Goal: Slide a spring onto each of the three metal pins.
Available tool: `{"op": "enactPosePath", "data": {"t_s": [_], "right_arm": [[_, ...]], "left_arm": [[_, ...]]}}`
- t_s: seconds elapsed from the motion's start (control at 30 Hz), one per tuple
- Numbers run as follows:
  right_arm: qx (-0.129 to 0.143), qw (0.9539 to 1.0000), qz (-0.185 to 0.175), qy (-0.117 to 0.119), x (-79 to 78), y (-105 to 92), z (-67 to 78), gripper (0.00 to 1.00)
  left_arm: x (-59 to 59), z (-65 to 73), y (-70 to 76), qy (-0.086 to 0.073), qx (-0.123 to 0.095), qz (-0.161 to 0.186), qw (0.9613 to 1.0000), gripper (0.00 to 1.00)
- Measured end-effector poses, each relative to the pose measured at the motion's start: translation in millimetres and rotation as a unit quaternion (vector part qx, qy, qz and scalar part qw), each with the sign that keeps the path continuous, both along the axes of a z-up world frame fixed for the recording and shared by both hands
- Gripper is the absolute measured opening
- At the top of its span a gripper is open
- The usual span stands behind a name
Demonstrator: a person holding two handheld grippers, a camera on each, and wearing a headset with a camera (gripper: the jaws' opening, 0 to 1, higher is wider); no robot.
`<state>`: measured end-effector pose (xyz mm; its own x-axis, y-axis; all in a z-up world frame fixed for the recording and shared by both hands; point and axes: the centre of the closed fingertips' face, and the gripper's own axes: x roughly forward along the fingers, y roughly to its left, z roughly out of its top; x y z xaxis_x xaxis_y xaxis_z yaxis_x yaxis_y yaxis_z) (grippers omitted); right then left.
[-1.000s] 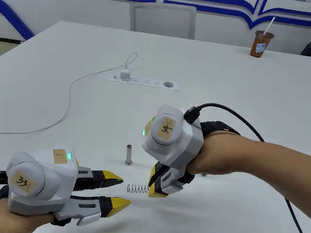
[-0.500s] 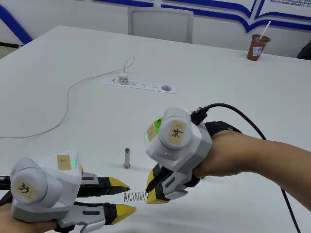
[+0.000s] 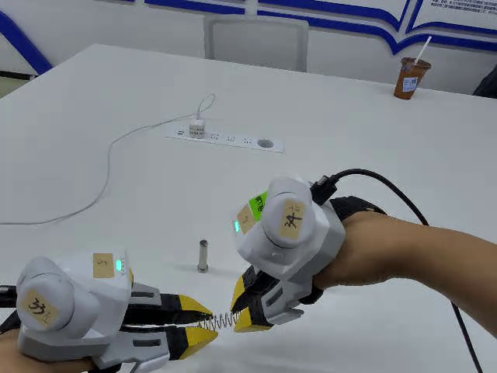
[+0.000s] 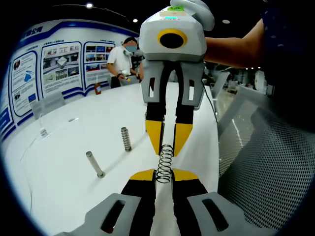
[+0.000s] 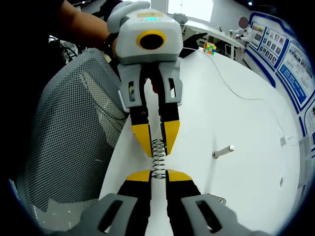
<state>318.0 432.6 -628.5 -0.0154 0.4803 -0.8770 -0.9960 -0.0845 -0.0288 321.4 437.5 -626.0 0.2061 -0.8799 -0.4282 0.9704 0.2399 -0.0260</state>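
- White table (image 3: 116,93), with a power strip (image 3: 225,138) lying far back on it.
- Right gripper (image 3: 242,309) angled down towards the left one, jaws drawn in to a narrow gap and pinching one end of the spring (image 3: 224,318).
- Left gripper (image 3: 211,322) low at the near edge, jaws narrowed to the spring's width, tips against both sides of its other end.
- Bare pin (image 3: 203,255) upright on the table just behind the grippers.
- Another pin (image 4: 126,138) further back, already wearing a coil.
- The spring hangs level between the two grippers, off the table.
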Motion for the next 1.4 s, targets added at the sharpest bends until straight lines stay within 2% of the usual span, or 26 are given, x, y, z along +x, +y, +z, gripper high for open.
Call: {"op": "enactPosePath", "data": {"t_s": [0.27,0.47,0.67,0.97,1.2,1.33,1.4], "right_arm": [[0.003,0.9998,-0.012,0.013,-1.0,-1.7,-2.0,0.12],[-0.003,0.9995,-0.020,0.022,-2.0,-4.4,-10.6,0.16],[0.002,0.9996,-0.019,0.019,-1.3,-4.2,-10.4,0.12],[0.010,0.9996,-0.024,0.012,1.2,-0.3,1.2,0.12],[0.020,0.9996,-0.021,0.007,2.2,9.2,12.5,0.12],[0.034,0.9992,-0.020,0.011,1.4,17.4,21.0,0.12],[0.031,0.9994,-0.015,0.006,1.0,19.7,21.4,0.12]], "left_arm": [[-4.2,2.4,-2.1,0.002,-0.008,-0.011,0.9999,0.11],[-6.1,5.3,-3.2,0.004,-0.016,-0.014,0.9997,0.10],[-5.2,8.7,-4.5,0.002,-0.020,-0.015,0.9997,0.10],[-2.4,6.5,-3.2,0.004,-0.019,-0.009,0.9998,0.11],[-0.6,3.7,-1.9,0.006,-0.017,-0.003,0.9998,0.11],[0.1,3.5,-1.7,0.005,-0.017,-0.001,0.9998,0.11],[1.1,3.5,-1.5,0.004,-0.017,0.001,0.9998,0.11]]}}
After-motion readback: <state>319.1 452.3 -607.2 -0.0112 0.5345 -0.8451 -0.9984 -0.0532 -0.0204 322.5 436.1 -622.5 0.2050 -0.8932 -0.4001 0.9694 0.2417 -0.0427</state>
